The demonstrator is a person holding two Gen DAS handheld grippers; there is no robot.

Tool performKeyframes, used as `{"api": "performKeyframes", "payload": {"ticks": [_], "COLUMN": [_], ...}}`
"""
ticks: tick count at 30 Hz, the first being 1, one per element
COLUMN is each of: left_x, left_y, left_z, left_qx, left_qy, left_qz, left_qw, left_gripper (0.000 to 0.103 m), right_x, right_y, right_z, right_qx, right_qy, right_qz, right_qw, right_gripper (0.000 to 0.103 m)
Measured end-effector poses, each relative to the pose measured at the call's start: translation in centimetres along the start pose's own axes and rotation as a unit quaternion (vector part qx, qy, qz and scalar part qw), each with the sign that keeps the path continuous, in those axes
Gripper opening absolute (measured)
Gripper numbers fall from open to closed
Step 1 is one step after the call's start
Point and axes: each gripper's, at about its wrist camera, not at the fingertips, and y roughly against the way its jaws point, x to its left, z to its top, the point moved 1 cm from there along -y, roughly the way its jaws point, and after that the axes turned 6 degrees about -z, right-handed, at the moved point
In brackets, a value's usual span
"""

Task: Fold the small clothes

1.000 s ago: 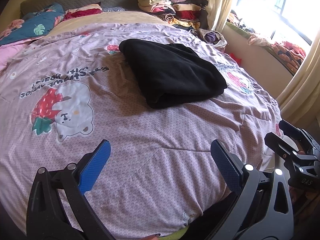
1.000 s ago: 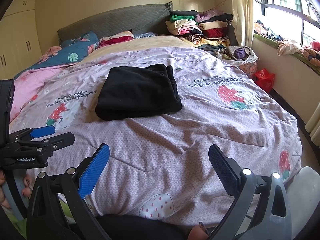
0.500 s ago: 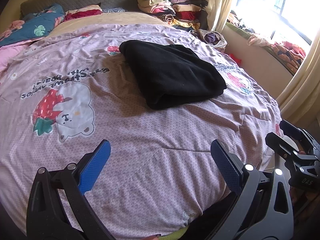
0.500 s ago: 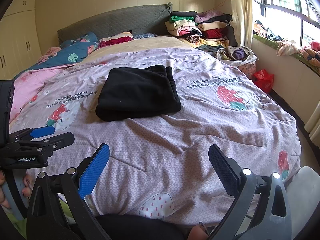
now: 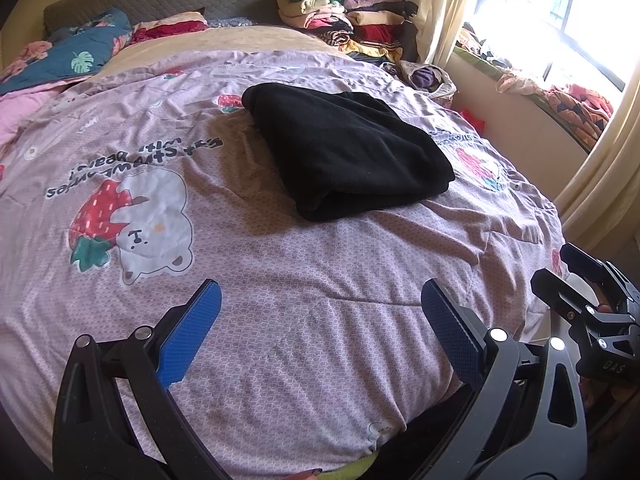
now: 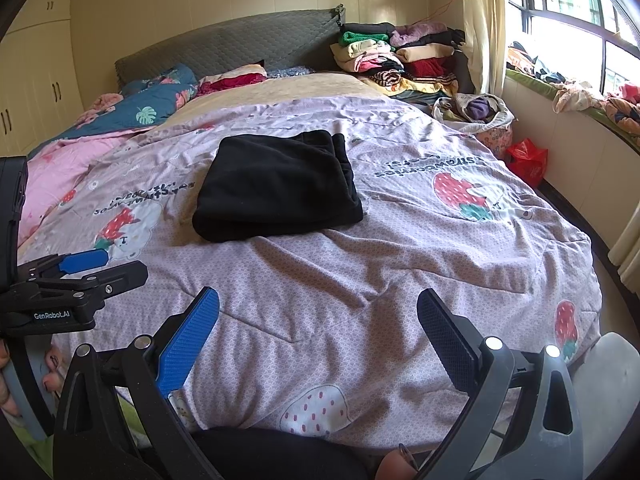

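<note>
Item: folded black fleece garment (image 5: 344, 152), frame centre, lying on the lilac strawberry-print quilt (image 5: 280, 340).

Left gripper (image 5: 320, 336) and right gripper (image 6: 318, 334): jaws wide, empty, low in frame, well apart from garment.

Risk: pinching quilt with garment; stack unfolding if lifted by one layer.

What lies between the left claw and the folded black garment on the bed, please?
Only bare, wrinkled purple quilt separates the open left claw from the black garment, as the left wrist view shows.
</note>
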Motion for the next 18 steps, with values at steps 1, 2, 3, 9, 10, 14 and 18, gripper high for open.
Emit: {"api": "performKeyframes", "payload": {"ticks": [1, 2, 3, 9, 10, 14, 18], "left_x": [0.02, 0.07, -0.02, 0.01, 0.02, 0.01, -0.02], "left_y": [0.02, 0.07, 0.00, 0.05, 0.06, 0.09, 0.04], "left_z": [0.02, 0.02, 0.00, 0.01, 0.00, -0.01, -0.03], "left_qx": [0.000, 0.000, 0.000, 0.000, 0.000, 0.002, 0.002], "left_qy": [0.000, 0.001, 0.000, 0.001, 0.001, -0.001, 0.001], "left_qz": [0.001, 0.001, 0.001, 0.001, 0.001, 0.002, 0.004], "left_qw": [1.0000, 1.0000, 1.0000, 1.0000, 1.0000, 1.0000, 1.0000], "left_gripper": [0.094, 0.094, 0.094, 0.094, 0.094, 0.094, 0.094], "right_x": [0.04, 0.04, 0.01, 0.03, 0.03, 0.02, -0.01], "right_y": [0.00, 0.01, 0.01, 0.09, 0.08, 0.08, 0.11], "right_z": [-0.02, -0.01, 0.00, 0.00, 0.00, -0.01, -0.02], "right_qx": [0.000, -0.001, -0.001, -0.001, 0.000, 0.000, 0.000], "right_qy": [0.000, 0.000, 0.001, 0.001, 0.001, 0.000, 0.001], "right_qz": [0.000, -0.001, 0.000, -0.001, -0.001, -0.001, -0.002], "right_qw": [1.000, 1.000, 1.000, 1.000, 1.000, 1.000, 1.000], "right_gripper": [0.099, 0.099, 0.099, 0.099, 0.099, 0.099, 0.099]}}
